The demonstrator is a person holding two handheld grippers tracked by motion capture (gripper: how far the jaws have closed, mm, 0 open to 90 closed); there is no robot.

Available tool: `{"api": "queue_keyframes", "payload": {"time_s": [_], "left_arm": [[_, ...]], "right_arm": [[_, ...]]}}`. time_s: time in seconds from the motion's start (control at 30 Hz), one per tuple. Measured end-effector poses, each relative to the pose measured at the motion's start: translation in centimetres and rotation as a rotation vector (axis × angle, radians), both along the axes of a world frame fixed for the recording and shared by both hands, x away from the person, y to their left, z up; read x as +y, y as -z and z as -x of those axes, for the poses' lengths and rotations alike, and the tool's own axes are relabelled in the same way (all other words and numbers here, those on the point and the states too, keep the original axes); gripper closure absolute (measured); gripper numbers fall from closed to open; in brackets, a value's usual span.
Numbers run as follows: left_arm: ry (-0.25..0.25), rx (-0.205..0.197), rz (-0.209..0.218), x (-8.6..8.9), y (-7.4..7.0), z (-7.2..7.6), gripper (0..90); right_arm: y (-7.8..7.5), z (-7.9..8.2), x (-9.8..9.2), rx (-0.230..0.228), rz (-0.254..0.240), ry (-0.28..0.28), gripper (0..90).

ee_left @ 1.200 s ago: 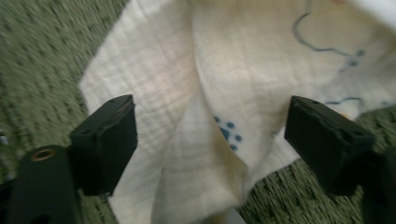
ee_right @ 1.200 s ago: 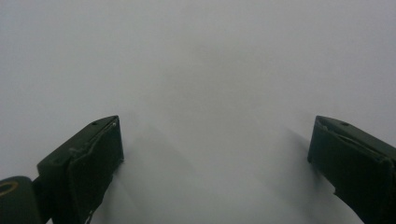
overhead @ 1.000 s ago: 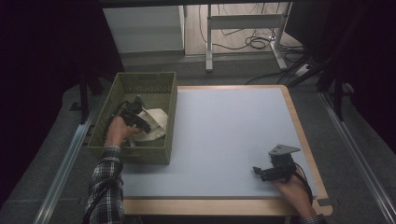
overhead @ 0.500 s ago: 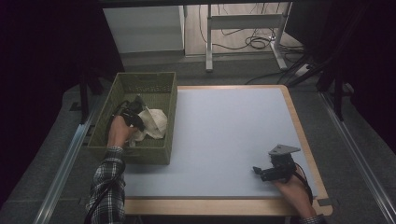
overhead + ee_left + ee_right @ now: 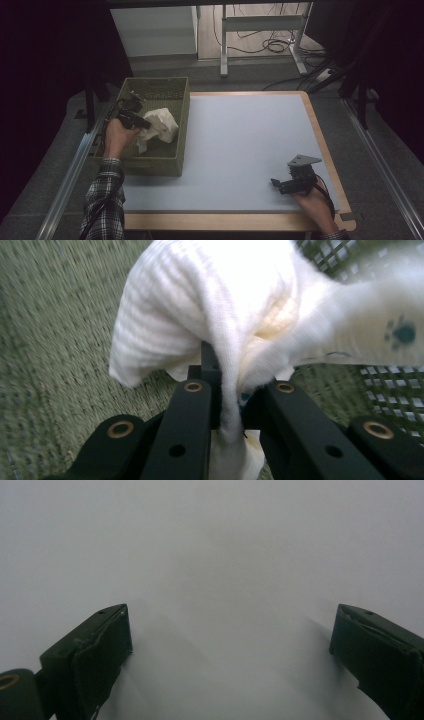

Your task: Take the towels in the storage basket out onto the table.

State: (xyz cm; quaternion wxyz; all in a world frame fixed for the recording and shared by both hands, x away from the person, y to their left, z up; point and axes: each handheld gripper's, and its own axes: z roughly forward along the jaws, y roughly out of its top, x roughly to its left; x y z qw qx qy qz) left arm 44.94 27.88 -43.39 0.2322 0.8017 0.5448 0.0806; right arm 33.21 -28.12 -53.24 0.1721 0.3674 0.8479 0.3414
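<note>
left gripper (image 5: 141, 121) jaws pinching white ribbed cloth (image 5: 161, 125), blue paw print, inside green basket (image 5: 181, 117) | right gripper (image 5: 276, 184) jaws gaping over bench (image 5: 240, 145)

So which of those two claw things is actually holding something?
The left gripper, over the green basket: its jaws pinch a white cloth. The right gripper rests open on the bare table.

Dim room: wood-edged table (image 5: 320, 130) with pale blue top, grey carpeted floor (image 5: 380, 200), metal rails (image 5: 65, 185) either side, white cabinet (image 5: 152, 30) and cables (image 5: 275, 46) beyond, dark curtains (image 5: 45, 60).
</note>
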Motion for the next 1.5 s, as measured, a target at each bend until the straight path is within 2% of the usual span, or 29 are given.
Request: {"api": "queue_keyframes", "payload": {"time_s": [0.03, 0.1, 0.3, 0.5, 0.63, 0.83, 1.1, 1.3, 1.5], "left_arm": [[0.0, 0.0, 0.0, 0.0, 0.0, 0.0, 85.1], [0.001, -0.036, 0.008, 0.3, -1.2, 0.5, 85.1], [-0.008, -0.088, 0.039, 1.1, -3.1, 1.5, 85.1], [-0.014, -0.116, 0.054, 1.6, -4.4, 2.1, 85.0], [-0.02, -0.148, 0.067, 1.9, -6.3, 2.7, 85.0], [-0.016, -0.178, 0.099, 1.9, -7.9, 3.1, 85.0], [0.009, -0.236, 0.152, 1.1, -10.5, 3.5, 84.9], [0.033, -0.27, 0.171, 0.1, -11.7, 3.5, 84.9], [0.071, -0.303, 0.178, -1.6, -13.0, 3.4, 84.8]], "right_arm": [[0.0, 0.0, 0.0, 0.0, 0.0, 0.0, 3.3], [0.0, 0.0, 0.0, 0.0, 0.0, 0.0, 3.3], [0.0, 0.0, 0.0, 0.0, 0.001, 0.0, 3.3], [0.0, 0.0, 0.0, 0.0, 0.001, 0.0, 3.3], [0.0, 0.0, 0.0, 0.0, 0.0, 0.0, 3.3], [0.0, 0.0, 0.0, 0.0, 0.001, 0.0, 3.3], [0.0, 0.0, 0.0, 0.0, 0.0, 0.0, 3.3], [0.0, 0.0, 0.0, 0.001, 0.0, 0.001, 3.3], [0.0, 0.0, 0.0, 0.0, 0.0, 0.0, 3.3]]}}
